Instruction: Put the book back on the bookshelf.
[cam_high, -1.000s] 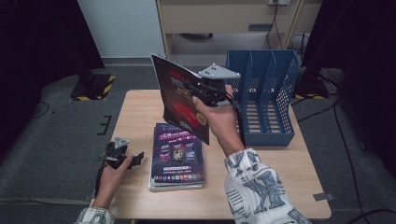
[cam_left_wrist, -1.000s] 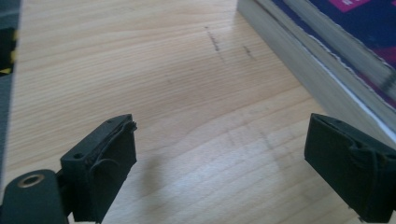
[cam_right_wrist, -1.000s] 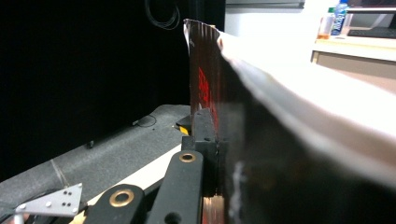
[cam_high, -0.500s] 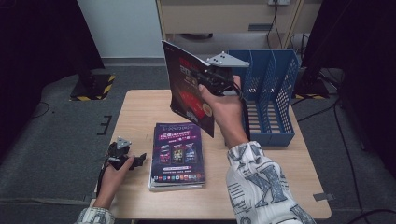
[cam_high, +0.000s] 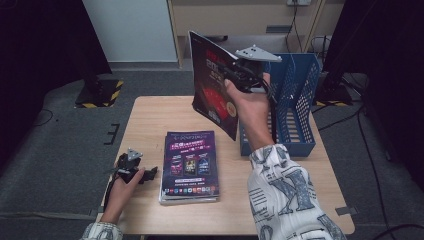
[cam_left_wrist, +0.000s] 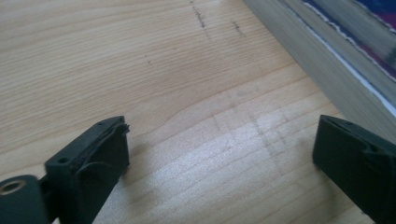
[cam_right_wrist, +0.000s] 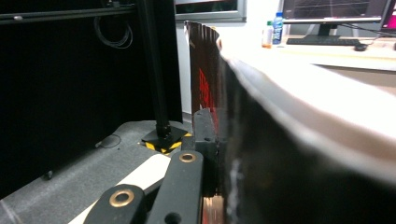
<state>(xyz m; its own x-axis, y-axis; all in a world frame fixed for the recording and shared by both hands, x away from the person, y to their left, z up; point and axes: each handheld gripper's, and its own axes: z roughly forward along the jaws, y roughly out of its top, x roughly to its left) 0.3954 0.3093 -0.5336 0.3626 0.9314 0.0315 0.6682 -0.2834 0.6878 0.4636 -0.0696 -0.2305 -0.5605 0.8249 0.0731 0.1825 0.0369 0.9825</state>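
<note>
The right hand-held gripper (cam_high: 235, 70), clamped on a magazine (cam_high: 212, 82), holds it upright above the worktop (cam_high: 145, 120), just left of the blue file rack (cam_high: 300, 100). The left hand-held gripper (cam_high: 142, 172), its jaws just opened and empty, rests beside the magazine stack (cam_high: 189, 167).

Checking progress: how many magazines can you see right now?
2 clearly: one magazine held upright in the right gripper, one atop the stack on the table. More lie hidden beneath it.

Raised magazine (cam_high: 215, 85) cover: red and white print, too small to read.
Top magazine of the near stack (cam_high: 190, 162): purple cover, headline and small lines blurred, nothing legible.
Far bottle (cam_right_wrist: 278, 22): label unreadable.
</note>
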